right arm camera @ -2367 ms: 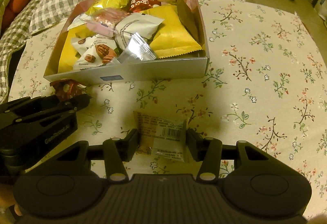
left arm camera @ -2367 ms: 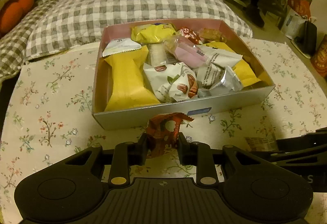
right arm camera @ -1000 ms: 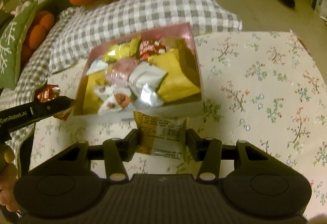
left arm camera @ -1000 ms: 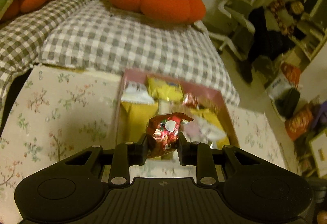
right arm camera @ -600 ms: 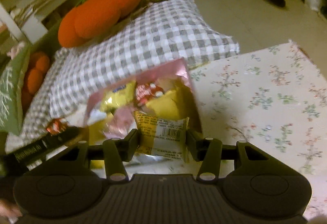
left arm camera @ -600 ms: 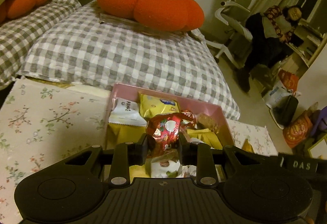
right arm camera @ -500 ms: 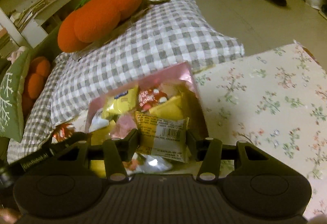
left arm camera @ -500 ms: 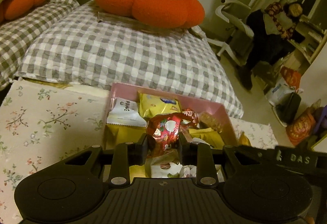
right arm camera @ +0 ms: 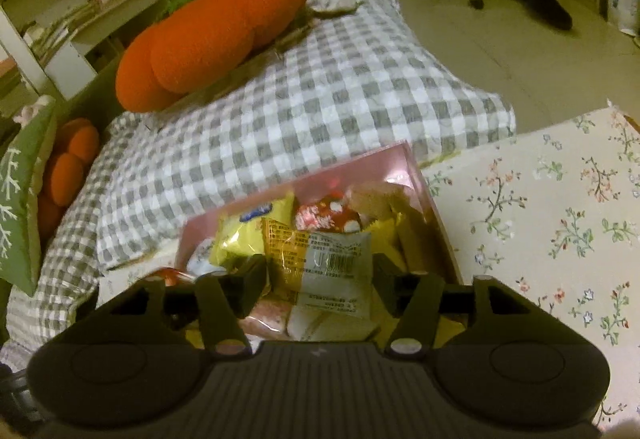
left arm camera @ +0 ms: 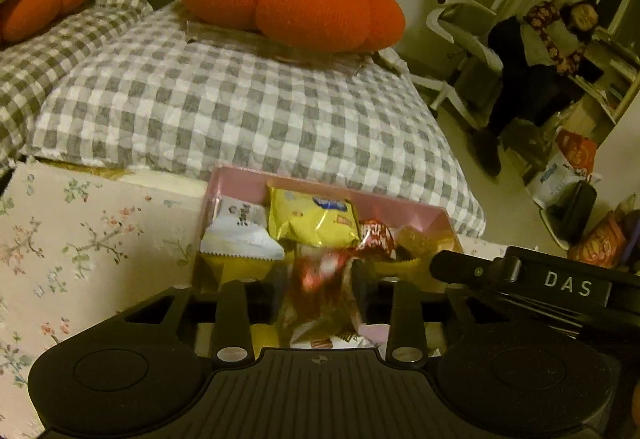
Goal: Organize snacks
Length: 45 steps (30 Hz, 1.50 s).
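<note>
Your left claw [left arm camera: 318, 293] is opening over the pink box [left arm camera: 240, 181]; the red candy [left arm camera: 320, 287] sits blurred between its jaws, no longer pinched. Your right claw [right arm camera: 320, 273] is opening too, with the orange-and-clear packet [right arm camera: 324, 259] loose between its jaws above the same box [right arm camera: 416, 175]. The box lies on the floral counter [left arm camera: 80, 231], already holding a yellow bag [left arm camera: 312, 221] and a white packet [left arm camera: 240, 235], against the checked pillow [left arm camera: 240, 111].

The pink cardboard box [right arm camera: 404, 159] is crowded with wrapped snacks (little room); open floral tablecloth [right arm camera: 560, 207] is left to its right, while its far side is blocked by a grey checked cushion [right arm camera: 320, 91].
</note>
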Tool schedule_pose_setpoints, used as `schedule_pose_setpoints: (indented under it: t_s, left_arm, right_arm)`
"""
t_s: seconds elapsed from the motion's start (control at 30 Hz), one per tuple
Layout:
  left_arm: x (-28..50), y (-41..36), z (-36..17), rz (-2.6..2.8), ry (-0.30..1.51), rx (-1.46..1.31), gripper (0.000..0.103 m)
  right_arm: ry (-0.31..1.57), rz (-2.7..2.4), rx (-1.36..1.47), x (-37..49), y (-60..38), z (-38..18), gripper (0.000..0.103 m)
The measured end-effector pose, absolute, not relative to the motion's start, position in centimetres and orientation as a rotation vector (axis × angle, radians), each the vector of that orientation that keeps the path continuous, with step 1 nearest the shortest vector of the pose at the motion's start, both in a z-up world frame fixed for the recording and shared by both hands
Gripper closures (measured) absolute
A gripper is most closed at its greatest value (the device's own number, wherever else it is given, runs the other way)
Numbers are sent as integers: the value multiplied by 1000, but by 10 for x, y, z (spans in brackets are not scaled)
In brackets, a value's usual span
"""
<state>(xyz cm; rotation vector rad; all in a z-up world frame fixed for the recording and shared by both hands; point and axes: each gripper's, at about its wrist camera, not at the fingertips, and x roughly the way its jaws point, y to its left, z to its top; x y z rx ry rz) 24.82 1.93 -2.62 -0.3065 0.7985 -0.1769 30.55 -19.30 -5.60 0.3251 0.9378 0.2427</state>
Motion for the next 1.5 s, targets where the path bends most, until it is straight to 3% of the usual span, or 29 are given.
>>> schedule_pose_setpoints:
  t_s: [0.5, 0.57, 1.03, 1.13, 1.5]
  left_arm:
    - [219, 23, 0, -140, 806, -269, 64]
    - [211, 22, 3, -112, 819, -241, 60]
    - [125, 15, 30, -61, 747, -55, 59]
    - [105, 11, 31, -54, 725, -21, 53]
    - [54, 14, 23, -53, 720, 21, 51]
  right_arm:
    - [962, 276, 329, 280, -197, -39, 45]
    - [981, 265, 326, 274, -196, -36, 46]
    - [986, 247, 100, 206, -184, -12, 45]
    - [971, 249, 57, 189, -184, -10, 45]
    - [982, 324, 103, 127, -198, -9, 43]
